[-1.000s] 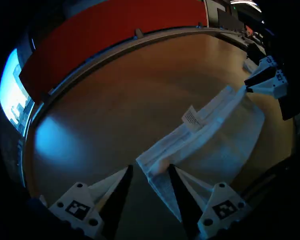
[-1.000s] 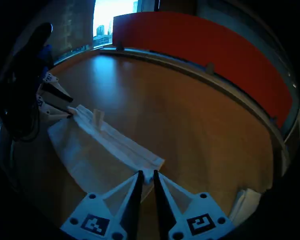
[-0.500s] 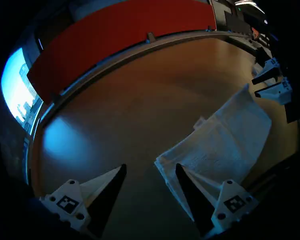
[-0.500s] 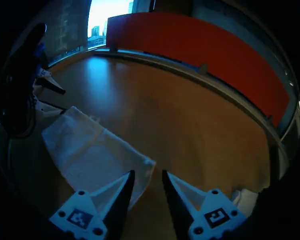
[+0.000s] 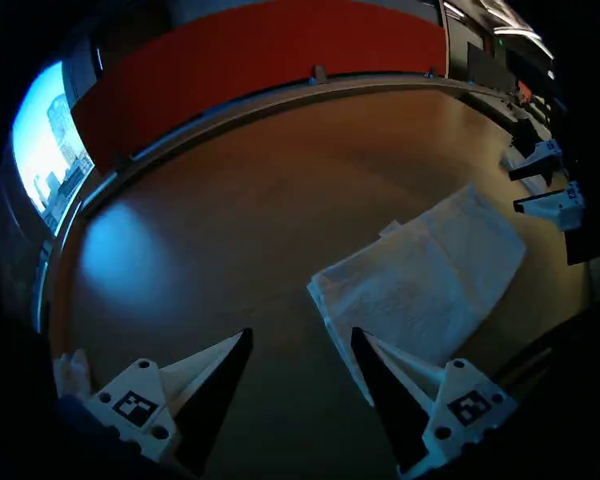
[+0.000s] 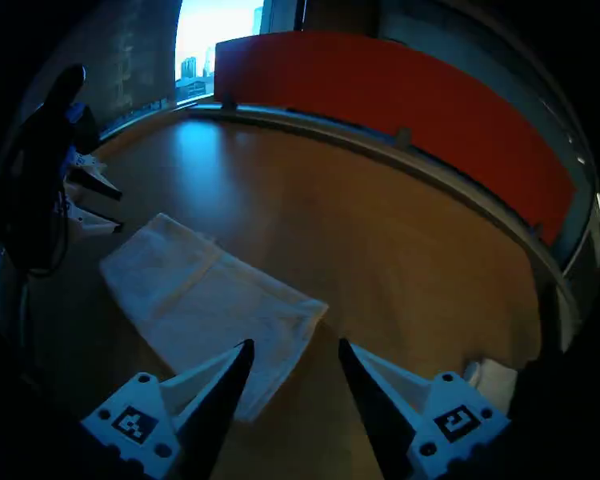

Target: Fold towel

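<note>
White towel (image 5: pixel 420 280) lies flat on the wooden bench (image 5: pixel 220 216). Left gripper (image 5: pixel 298 336) and right gripper (image 6: pixel 294 346): jaws apart, empty. Cloth judged soft, light and limp; best pinched at its corners.

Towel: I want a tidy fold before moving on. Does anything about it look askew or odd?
Little stands out. The towel lies folded and flat on the table; only a small tag pokes out past its far edge.
</note>
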A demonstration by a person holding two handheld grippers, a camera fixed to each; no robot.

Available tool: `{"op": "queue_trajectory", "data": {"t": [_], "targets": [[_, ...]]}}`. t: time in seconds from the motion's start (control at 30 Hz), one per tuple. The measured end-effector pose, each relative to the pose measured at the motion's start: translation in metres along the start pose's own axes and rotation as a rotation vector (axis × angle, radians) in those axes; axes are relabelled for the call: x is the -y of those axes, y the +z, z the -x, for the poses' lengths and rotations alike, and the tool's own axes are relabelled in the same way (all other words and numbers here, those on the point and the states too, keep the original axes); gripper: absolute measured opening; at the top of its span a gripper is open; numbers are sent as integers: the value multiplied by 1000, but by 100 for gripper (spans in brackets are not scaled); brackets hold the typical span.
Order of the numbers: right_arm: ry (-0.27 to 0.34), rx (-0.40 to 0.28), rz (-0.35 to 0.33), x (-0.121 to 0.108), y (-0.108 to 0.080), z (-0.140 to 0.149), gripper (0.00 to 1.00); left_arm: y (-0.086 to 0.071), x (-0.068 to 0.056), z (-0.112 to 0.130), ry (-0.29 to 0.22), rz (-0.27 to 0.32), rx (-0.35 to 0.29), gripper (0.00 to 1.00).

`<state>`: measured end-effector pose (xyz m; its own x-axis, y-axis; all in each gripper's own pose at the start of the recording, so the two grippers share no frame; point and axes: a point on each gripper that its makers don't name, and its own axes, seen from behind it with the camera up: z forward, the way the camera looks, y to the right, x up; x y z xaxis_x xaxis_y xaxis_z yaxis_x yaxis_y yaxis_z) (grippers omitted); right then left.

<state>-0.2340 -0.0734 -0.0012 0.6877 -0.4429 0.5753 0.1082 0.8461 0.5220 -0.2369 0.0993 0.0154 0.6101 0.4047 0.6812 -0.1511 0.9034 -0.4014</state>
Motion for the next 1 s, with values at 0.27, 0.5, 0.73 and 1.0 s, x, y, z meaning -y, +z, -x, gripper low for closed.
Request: {"op": "queue_trajectory", "data": {"t": [0.27, 0.5, 0.73, 1.0], "targets": [[37, 2, -6, 15, -23, 19, 81, -26, -6, 26, -76, -6, -1, 91], [53, 4, 1, 22, -42, 32, 81, -45, -10, 44, -134, -14, -1, 91], [73, 1, -2, 24, -52, 38, 81, -57, -11, 56, -169, -23, 2, 91], [47, 19, -22, 27, -50, 46, 81, -70, -16, 68, -196, -31, 0, 91]]}}
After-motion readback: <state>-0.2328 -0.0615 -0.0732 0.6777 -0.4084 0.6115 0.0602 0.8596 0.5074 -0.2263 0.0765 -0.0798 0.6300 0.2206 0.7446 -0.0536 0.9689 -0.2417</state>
